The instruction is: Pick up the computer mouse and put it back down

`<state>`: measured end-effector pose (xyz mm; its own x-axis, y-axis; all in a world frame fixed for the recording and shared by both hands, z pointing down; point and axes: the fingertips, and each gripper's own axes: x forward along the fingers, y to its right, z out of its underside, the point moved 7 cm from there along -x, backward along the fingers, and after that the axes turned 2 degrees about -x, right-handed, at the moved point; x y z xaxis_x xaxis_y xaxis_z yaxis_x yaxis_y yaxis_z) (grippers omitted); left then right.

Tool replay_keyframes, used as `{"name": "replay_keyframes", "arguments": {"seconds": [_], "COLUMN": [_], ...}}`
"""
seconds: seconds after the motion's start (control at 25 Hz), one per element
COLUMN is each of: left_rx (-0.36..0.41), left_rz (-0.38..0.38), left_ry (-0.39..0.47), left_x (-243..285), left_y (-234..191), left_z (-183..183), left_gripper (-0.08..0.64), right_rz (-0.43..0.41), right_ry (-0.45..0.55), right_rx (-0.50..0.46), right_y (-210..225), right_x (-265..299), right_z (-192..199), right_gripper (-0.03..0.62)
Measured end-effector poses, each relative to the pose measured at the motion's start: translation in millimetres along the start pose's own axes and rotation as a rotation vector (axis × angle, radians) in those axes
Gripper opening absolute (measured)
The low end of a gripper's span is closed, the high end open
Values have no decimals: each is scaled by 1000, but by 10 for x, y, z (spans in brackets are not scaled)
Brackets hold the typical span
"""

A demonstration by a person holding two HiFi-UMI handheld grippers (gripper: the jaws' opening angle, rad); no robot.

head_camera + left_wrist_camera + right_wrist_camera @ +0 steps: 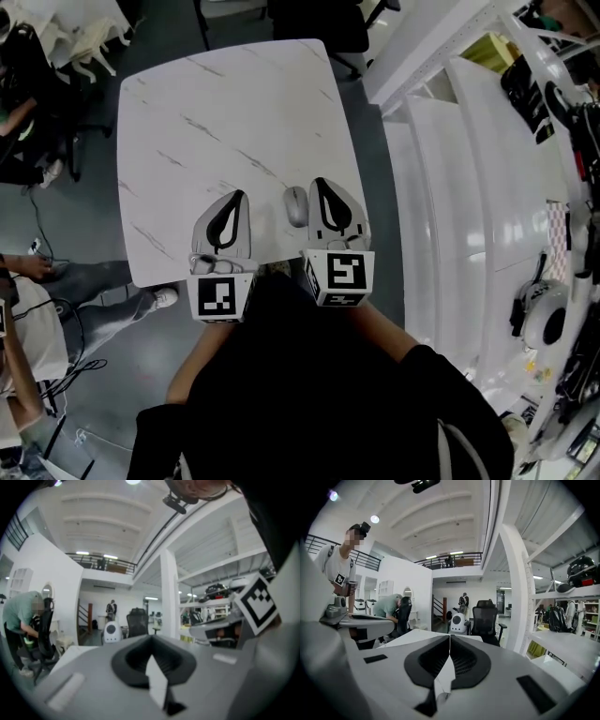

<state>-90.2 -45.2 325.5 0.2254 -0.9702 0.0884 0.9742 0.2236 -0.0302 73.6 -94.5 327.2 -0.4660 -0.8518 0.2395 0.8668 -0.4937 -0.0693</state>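
The computer mouse (296,206) lies free on the white marbled table (225,103), near its front edge and between the right gripper (320,184) and left gripper (238,195), both clenched on nothing, whose marker cubes (338,277) hide that edge, and only the head view shows the mouse.

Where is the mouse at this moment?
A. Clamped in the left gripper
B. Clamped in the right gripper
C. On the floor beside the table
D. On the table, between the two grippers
D: the mouse lies on the table between the left gripper and the right gripper, and both gripper views show jaws together with nothing between them.
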Motion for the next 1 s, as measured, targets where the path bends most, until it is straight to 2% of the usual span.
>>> {"name": "replay_keyframes", "arguments": {"seconds": [0.36,1.0], "left_rx": [19,33], "left_rz": [-26,-39], "left_ry": [57,80], "left_x": [-109,-205], "left_y": [22,70], "left_z": [-243,-269], "left_gripper": [8,8], "right_rz": [-48,-69], "right_ry": [94,94], "right_rx": [-25,-25], "right_y": [-32,-58], "right_x": [-173,-280], "right_z": [-203,-170], "right_gripper": [18,18]}}
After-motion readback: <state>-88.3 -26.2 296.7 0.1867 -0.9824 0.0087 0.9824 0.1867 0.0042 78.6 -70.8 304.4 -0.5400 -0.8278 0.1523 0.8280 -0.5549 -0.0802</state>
